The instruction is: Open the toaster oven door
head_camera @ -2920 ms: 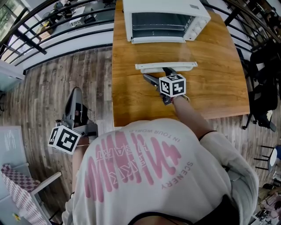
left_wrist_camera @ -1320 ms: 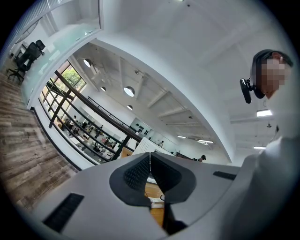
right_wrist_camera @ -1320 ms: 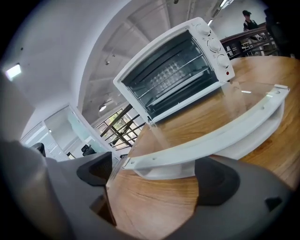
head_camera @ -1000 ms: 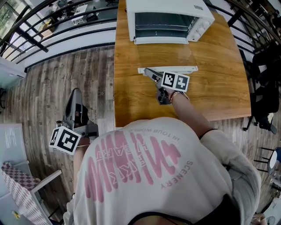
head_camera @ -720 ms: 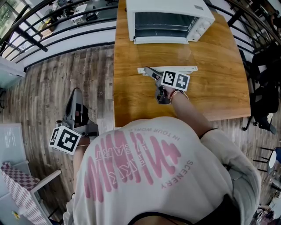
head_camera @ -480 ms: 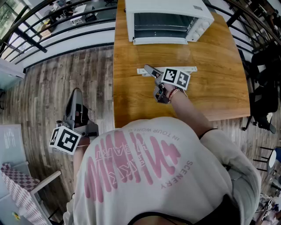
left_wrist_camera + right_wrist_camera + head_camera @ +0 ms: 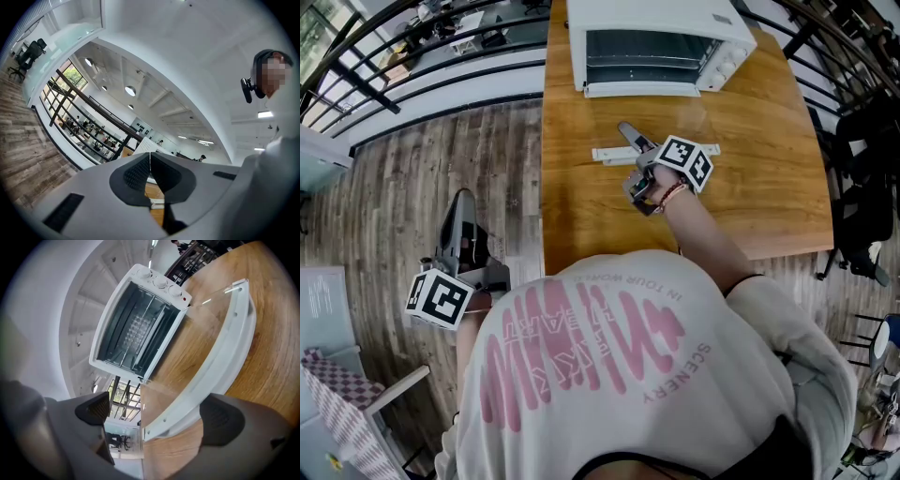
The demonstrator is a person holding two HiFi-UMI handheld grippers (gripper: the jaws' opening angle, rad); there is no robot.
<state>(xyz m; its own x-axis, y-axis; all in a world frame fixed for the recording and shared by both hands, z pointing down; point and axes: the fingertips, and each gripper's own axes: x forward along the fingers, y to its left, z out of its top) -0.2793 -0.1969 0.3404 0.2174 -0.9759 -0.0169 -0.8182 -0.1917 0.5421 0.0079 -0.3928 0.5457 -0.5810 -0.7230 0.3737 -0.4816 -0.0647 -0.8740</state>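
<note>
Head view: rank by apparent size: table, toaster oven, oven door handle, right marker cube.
1. table
2. toaster oven
3. door handle and right marker cube: about alike, so not ranked. The handle is long and thin. The cube is compact and likely nearer the camera.

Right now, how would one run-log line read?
toaster oven door: down, open | right gripper: jaws just opened wider, handle between, ungripped | left gripper: shut, empty
</note>
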